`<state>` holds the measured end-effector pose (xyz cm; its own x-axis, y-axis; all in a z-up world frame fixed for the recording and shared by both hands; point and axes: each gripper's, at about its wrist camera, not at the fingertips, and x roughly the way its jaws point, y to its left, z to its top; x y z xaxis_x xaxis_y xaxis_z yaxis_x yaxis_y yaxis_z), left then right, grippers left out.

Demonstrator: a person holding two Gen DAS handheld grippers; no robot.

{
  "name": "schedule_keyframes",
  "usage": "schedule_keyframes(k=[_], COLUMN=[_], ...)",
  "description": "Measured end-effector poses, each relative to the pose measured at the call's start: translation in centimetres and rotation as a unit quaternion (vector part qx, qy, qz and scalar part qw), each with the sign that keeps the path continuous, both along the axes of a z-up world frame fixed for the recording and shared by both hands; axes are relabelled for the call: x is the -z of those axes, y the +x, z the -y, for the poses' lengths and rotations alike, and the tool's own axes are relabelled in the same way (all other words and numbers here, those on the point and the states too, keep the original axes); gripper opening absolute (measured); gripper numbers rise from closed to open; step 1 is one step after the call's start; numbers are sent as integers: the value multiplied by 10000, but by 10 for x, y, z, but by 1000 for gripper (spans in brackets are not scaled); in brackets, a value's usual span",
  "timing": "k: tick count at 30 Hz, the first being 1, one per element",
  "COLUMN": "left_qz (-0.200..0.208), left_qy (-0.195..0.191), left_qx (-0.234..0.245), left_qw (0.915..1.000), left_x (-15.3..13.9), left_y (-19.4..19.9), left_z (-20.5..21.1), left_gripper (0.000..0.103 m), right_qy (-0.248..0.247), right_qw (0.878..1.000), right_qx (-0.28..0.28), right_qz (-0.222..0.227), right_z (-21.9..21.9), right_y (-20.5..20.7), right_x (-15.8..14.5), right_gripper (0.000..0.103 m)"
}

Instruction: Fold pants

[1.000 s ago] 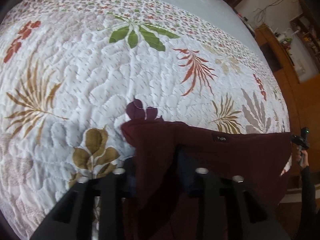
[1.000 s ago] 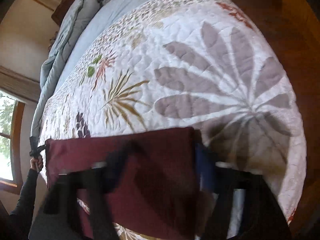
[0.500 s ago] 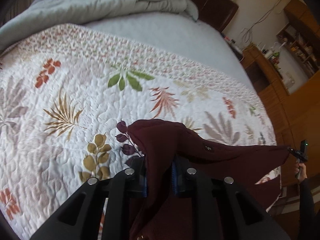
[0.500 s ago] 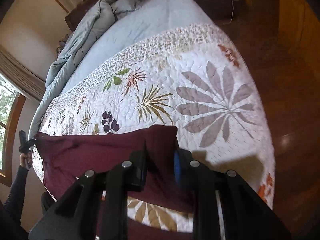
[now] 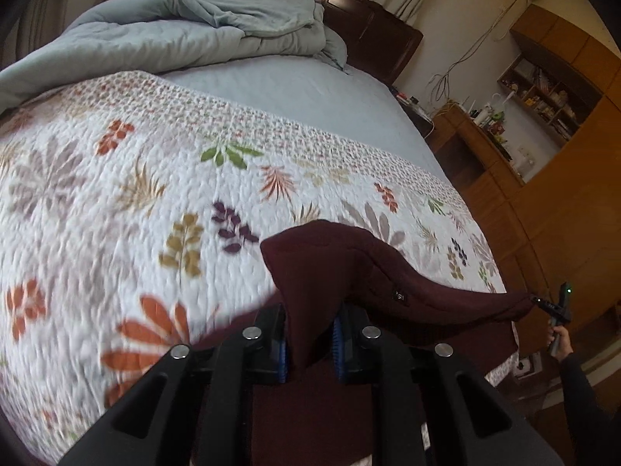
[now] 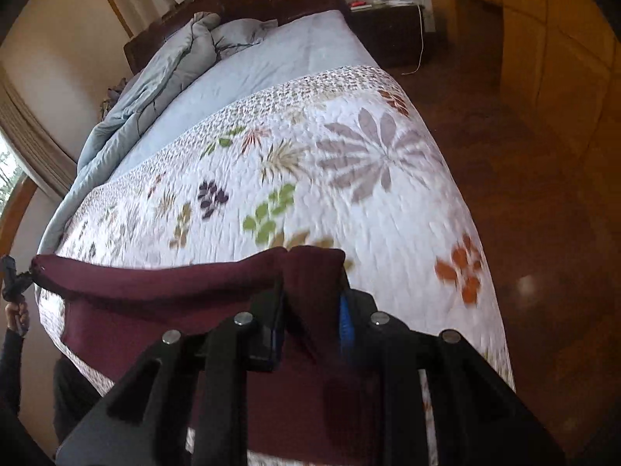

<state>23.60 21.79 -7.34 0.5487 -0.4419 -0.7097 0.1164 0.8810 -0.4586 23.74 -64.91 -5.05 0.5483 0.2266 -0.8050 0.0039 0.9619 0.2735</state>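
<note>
Left wrist: pants (image 5: 349,272) lifted higher; headboard (image 5: 372,31) newly visible.

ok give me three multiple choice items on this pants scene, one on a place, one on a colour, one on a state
1. Where is the bunched grey-blue duvet?
A. by the headboard
B. on the floor
C. under the pants

2. What colour are the pants?
A. navy
B. maroon
C. beige

3. How is the left gripper?
A. open above the quilt
B. shut on nothing
C. shut on the pants

Key: 1 A, it is heaped at the far end; 2 B, the cloth is dark red; 3 C, the fabric is pinched between its pads, as with the right gripper.
</note>
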Motion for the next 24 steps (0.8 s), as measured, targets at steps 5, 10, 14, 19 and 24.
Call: schedule_keyframes(k=[5,10,14,19,24], left_qz=[-108,-651,-1274,-1379,-1387], left_qy=[-35,424,785,867,868], left_qx=[-73,-103,-412,-822,-1390], left_qw=[9999,9969,9879,9832,9767], left_x=[34,80,114,113,97], left_y=[-54,-81,-105,-136,-161], left_z=[-9,-8,-22,-43,-60], left_gripper=[17,34,68,81,81], right_qy=[-241,-365,-385,5,894], right_qw=[9994,9989,9975,9929,9822], right_qx=[146,301,559,1114,1604], right_qz=[219,-8,-209,-426,-406], right_z=[-12,-24,-27,-13,-5], right_y=[-61,-97,-115,-142,-170], right_x=[11,41,58,65,70], right_gripper=[26,35,55,61,66])
